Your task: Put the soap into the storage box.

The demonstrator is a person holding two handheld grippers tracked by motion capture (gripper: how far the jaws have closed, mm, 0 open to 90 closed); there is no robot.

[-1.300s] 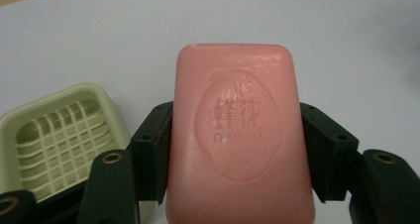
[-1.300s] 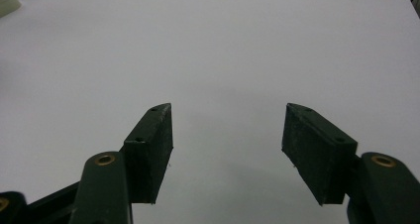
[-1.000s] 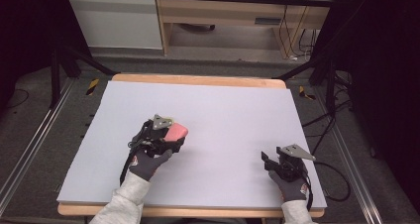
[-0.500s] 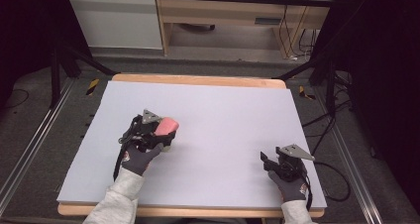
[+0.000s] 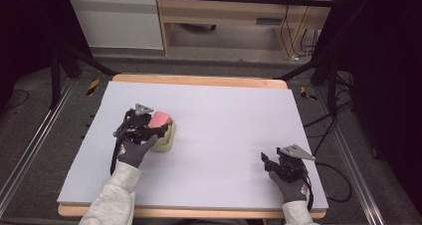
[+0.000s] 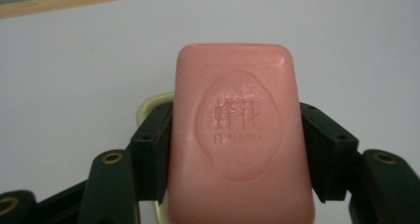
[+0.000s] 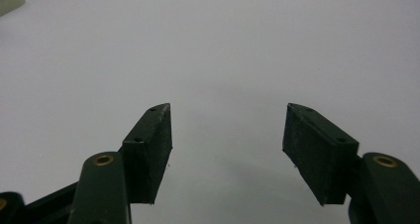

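Soap bar [image 6: 241,135], pink, rounded, embossed, between left gripper [image 6: 237,149] jaws; right gripper [image 7: 228,149] jaws wide.

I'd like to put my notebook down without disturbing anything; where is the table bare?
The middle is free, between the pink soap in the left gripper and the right gripper. The far half, toward the wooden edge, is bare too. It's crowded around the cream dish.

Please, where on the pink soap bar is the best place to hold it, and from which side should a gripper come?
Grip the pink soap bar across its two long, flat side edges, approaching lengthwise from a short end, as the left gripper does here. Those parallel edges probably seat the pads best; the broad faces look too wide.
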